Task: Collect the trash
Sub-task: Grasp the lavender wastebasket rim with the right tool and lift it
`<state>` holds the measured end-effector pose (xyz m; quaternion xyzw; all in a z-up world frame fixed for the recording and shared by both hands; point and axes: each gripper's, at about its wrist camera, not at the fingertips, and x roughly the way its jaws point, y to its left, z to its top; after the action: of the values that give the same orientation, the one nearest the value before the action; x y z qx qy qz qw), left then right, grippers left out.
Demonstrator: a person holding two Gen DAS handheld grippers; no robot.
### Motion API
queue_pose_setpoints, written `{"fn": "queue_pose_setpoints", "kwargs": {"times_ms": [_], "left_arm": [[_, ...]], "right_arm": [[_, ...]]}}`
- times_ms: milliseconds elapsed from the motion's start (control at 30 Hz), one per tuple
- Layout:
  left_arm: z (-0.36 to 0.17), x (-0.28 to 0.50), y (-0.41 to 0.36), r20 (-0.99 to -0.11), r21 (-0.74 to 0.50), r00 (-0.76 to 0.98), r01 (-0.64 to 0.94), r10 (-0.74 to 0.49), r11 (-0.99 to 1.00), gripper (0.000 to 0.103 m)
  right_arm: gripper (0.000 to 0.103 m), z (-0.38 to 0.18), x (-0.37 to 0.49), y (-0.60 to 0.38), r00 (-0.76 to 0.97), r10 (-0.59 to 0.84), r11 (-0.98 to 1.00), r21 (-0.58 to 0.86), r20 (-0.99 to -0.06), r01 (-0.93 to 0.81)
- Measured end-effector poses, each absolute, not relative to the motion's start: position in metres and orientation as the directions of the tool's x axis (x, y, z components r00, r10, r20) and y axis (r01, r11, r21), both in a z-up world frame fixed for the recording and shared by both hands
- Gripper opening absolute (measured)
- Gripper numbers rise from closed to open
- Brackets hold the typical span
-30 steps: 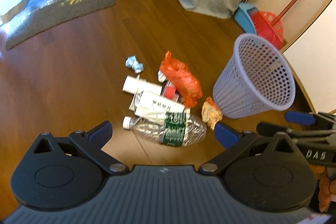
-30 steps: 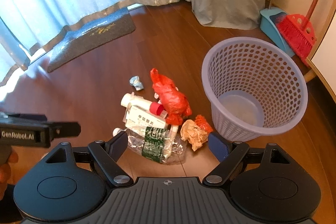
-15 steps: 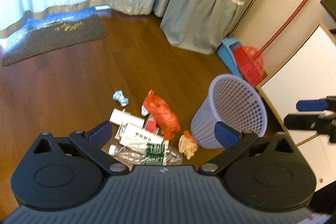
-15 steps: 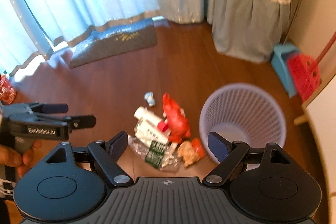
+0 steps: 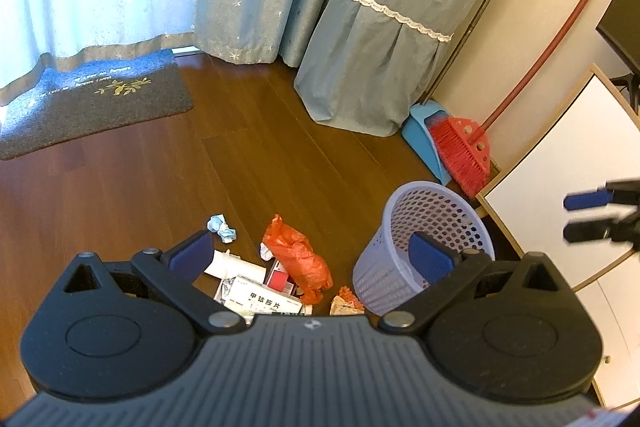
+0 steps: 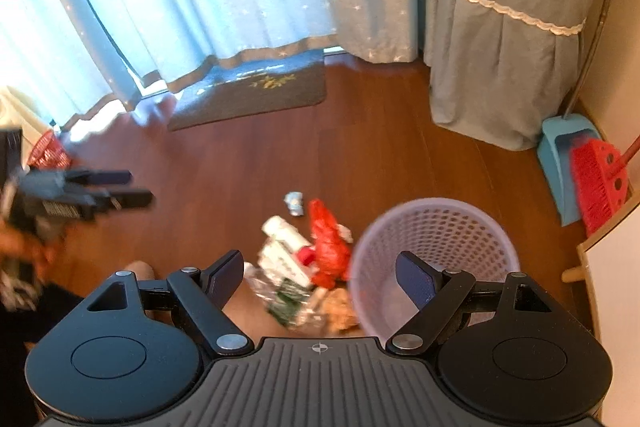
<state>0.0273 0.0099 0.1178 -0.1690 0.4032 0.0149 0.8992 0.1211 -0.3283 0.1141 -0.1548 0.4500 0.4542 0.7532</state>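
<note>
Bare floor (image 5: 140, 195) lies open leftward; your wide-spread left gripper (image 5: 310, 259) and right gripper (image 6: 320, 275) hang above the trash pile (image 5: 280, 279), touching the basket (image 5: 424, 227).

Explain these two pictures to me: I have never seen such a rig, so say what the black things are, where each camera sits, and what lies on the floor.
A person holds a two-finger gripper in each hand; a camera on each looks along its fingers. In the left camera's view the left gripper is open and empty; in the right camera's view the right gripper likewise. Each view also shows the other gripper off to the side. On the wooden floor lies trash: a red plastic bag, a white box, a blue paper wad. Beside it stands a lavender mesh basket, apparently empty. Nothing is held.
</note>
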Motion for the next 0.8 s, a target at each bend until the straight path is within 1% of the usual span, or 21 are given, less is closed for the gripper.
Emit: {"fn": "queue_pose_setpoints", "kwargs": {"times_ms": [100, 167, 200, 233, 267, 400, 533, 567, 633, 700, 800], "left_arm": [[0.119, 0.031, 0.015, -0.737, -0.295, 0.667, -0.171, -0.110, 0.940, 0.101], [0.120, 0.035, 0.018, -0.740, -0.262, 0.666, -0.151, -0.098, 0.953, 0.101], [0.120, 0.037, 0.021, -0.744, -0.241, 0.661, -0.131, -0.097, 0.962, 0.101], [0.118, 0.040, 0.024, -0.751, -0.223, 0.653, -0.114, -0.097, 0.968, 0.101], [0.116, 0.044, 0.029, -0.761, -0.205, 0.641, -0.095, -0.098, 0.974, 0.101], [0.095, 0.055, 0.053, -0.788, -0.175, 0.605, -0.040, -0.116, 0.984, 0.102], [0.051, 0.062, 0.076, -0.797, -0.165, 0.590, 0.000, -0.133, 0.986, 0.101], [0.040, 0.064, 0.081, -0.806, -0.176, 0.574, 0.001, -0.144, 0.984, 0.101], [0.021, 0.073, 0.086, -0.828, -0.198, 0.533, 0.011, -0.173, 0.980, 0.101], [0.012, 0.077, 0.088, -0.823, -0.198, 0.537, 0.033, -0.184, 0.980, 0.101], [-0.001, 0.082, 0.087, -0.813, -0.214, 0.544, 0.053, -0.208, 0.975, 0.101]], "right_arm": [[0.081, 0.076, 0.121, -0.349, 0.204, 0.539, 0.545, 0.154, -0.817, -0.824], [0.080, 0.048, 0.121, -0.357, 0.203, 0.554, 0.548, 0.170, -0.807, -0.819], [0.077, 0.033, 0.119, -0.360, 0.200, 0.564, 0.544, 0.178, -0.801, -0.820], [0.069, 0.019, 0.118, -0.360, 0.197, 0.569, 0.539, 0.181, -0.799, -0.822], [0.066, 0.005, 0.116, -0.359, 0.193, 0.570, 0.533, 0.180, -0.799, -0.827], [0.060, -0.053, 0.108, -0.344, 0.227, 0.526, 0.518, 0.097, -0.819, -0.850], [0.050, -0.097, 0.105, -0.331, 0.251, 0.509, 0.487, 0.034, -0.824, -0.873], [0.047, -0.106, 0.105, -0.327, 0.250, 0.510, 0.467, 0.020, -0.823, -0.884], [0.044, -0.120, 0.105, -0.320, 0.256, 0.507, 0.434, -0.013, -0.823, -0.901], [0.041, -0.134, 0.106, -0.315, 0.257, 0.503, 0.399, -0.042, -0.825, -0.916], [0.033, -0.149, 0.109, -0.308, 0.258, 0.498, 0.364, -0.071, -0.828, -0.929]]}}
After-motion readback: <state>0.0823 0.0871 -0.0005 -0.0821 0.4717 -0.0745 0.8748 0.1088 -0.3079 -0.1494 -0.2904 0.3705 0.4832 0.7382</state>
